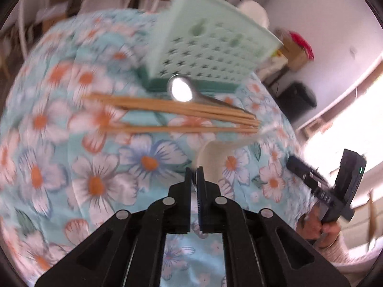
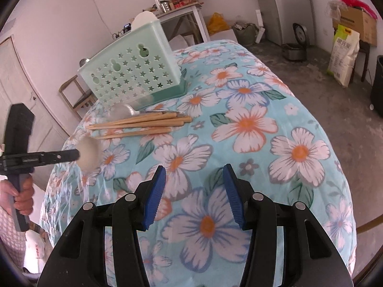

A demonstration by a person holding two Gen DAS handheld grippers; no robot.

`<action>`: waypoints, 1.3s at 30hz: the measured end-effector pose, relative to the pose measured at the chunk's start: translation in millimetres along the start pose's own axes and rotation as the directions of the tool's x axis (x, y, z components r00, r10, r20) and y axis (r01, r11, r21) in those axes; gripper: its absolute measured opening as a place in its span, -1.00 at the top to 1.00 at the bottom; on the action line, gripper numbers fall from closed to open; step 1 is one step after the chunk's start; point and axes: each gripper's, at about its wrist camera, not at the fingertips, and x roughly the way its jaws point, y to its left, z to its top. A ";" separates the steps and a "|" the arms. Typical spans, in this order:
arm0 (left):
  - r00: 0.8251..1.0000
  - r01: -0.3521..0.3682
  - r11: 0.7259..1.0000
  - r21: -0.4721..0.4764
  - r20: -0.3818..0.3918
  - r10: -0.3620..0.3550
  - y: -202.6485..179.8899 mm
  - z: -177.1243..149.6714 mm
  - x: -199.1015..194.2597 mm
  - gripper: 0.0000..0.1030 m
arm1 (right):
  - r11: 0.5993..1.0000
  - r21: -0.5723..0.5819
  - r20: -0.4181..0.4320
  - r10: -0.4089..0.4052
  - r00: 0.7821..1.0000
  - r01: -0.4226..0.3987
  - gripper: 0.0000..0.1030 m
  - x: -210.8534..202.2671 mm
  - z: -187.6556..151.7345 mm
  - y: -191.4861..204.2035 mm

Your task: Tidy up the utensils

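Although the surface [image 2: 299, 100] under its floral cloth fills both views, the work sits at its far end, where a mint-green utensil holder [image 2: 134, 71] with star-shaped holes stands upright on a darker green base. Just in front of that base lies a bundle of wooden chopsticks [image 2: 143, 123], with a metal spoon [image 1: 180, 89] resting against them on the holder's side, its handle running along the sticks. Nearer the edge, the left hand-held gripper [image 1: 195, 174] has its jaws pressed together on a white spoon [image 2: 88, 154], pinching it at the handle so that the bowl juts past the fingertips, raised off the cloth. The right hand-held gripper [image 2: 195, 192] hangs over bare cloth with its blue pads [image 2: 154, 197] spread and nothing between them, well apart from the pile.

The risk, as I judge it, lies in that thin pinch: the spoon is held by a narrow, smooth part, so a quick swing or roll of the wrist could let it swivel or slip out before it reaches the holder. The holder looks light and tall, so a spoon striking its rim instead of dropping inside might tip it or push it off the back edge. A low pass could also scatter the chopsticks
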 end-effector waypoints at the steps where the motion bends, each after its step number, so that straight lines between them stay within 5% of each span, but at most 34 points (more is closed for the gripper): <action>1: 0.999 0.030 0.999 -0.036 0.013 -0.030 5.2 -1.2 -1.5 0.83 | 1.000 -0.007 0.004 0.001 1.000 -0.001 0.08 -1.5 0.3 2.7; 7: 0.995 0.079 0.990 -0.113 0.064 -0.072 16.8 -14.2 -16.3 0.40 | 1.000 -0.029 0.015 0.000 1.000 0.000 0.08 -7.3 -0.4 11.9; 11: 0.992 0.112 0.976 -0.185 0.070 -0.100 27.5 -22.2 -19.1 0.31 | 0.999 -0.035 0.011 0.006 1.000 -0.005 0.08 -6.5 0.1 16.1; 14: 0.985 0.172 0.944 -0.281 0.053 -0.164 37.1 -26.7 -11.4 0.31 | 0.999 -0.044 0.014 0.009 1.000 -0.009 0.07 -6.8 1.2 20.3; 19: 0.959 0.278 0.853 -0.441 0.080 -0.272 51.3 -31.8 5.5 0.32 | 0.998 -0.055 0.014 0.005 1.000 -0.005 0.07 -7.6 1.3 24.0; 23: 0.962 0.273 0.839 -0.471 0.109 -0.252 49.4 -32.6 9.0 0.35 | 0.999 -0.049 0.010 0.001 1.000 0.000 0.07 -6.7 0.2 22.8; 28: 0.981 0.193 0.866 -0.461 0.123 -0.153 37.7 -32.4 12.7 0.65 | 0.999 -0.043 0.001 -0.002 1.000 0.002 0.07 -3.7 -1.1 22.7; 34: 0.989 -0.001 0.950 -0.312 0.143 0.048 14.2 -27.6 17.2 0.93 | 0.999 -0.047 0.006 -0.015 1.000 0.015 0.07 -5.8 -2.7 22.2; 39: 0.982 -0.044 0.989 -0.138 0.179 0.068 -2.9 -15.6 -3.3 0.95 | 0.999 -0.040 0.009 -0.026 1.000 0.026 0.07 -9.5 -3.1 17.7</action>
